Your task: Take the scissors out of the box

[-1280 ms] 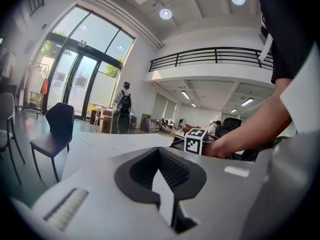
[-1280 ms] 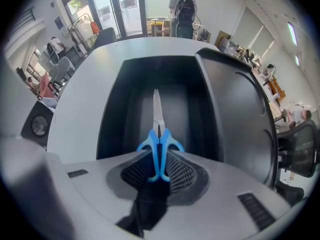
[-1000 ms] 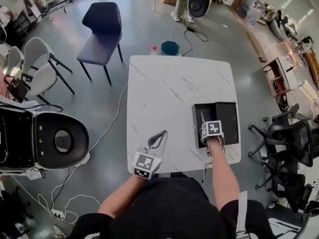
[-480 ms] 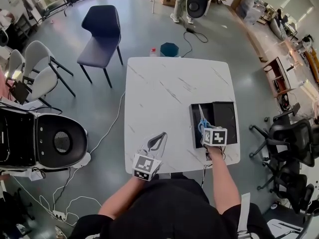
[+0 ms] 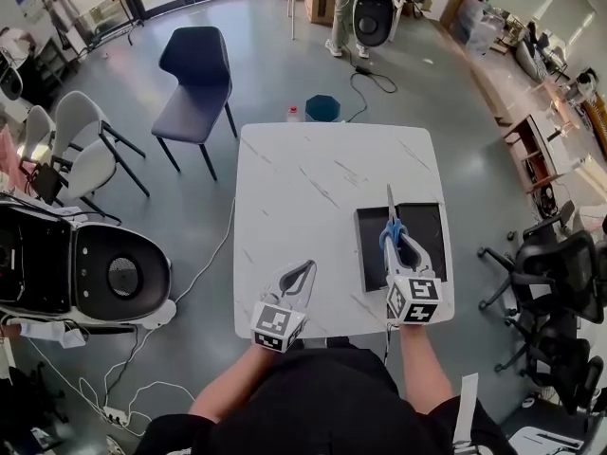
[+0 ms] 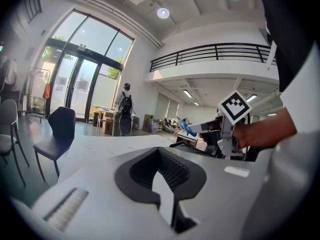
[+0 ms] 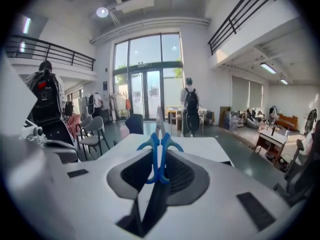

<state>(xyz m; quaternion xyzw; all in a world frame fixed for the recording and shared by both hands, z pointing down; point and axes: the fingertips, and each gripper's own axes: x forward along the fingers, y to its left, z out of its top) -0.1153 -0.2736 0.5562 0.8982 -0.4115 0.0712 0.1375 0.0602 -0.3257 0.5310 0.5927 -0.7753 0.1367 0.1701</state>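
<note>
On the right side of the white marble table (image 5: pixel 313 178) lies a shallow black box (image 5: pixel 432 230). My right gripper (image 5: pixel 398 246) is shut on blue-handled scissors (image 5: pixel 390 227) and holds them above the box's left part, blades pointing away from me. The right gripper view has the blue handles (image 7: pixel 160 146) pinched upright between the jaws of this gripper (image 7: pixel 159 171). My left gripper (image 5: pixel 305 271) hovers at the table's near edge, shut and empty. In the left gripper view, its jaws (image 6: pixel 165 169) meet, and the scissors (image 6: pixel 187 129) show to the right.
A dark chair (image 5: pixel 194 74) stands beyond the table's far left corner, white chairs (image 5: pixel 81 145) further left. A large white machine (image 5: pixel 95 273) sits on the floor at left. Black office chairs (image 5: pixel 560 282) crowd the right. A teal bin (image 5: pixel 322 107) stands behind the table.
My right gripper has risen out of the box with the scissors and drawn back toward me. The left gripper has barely moved.
</note>
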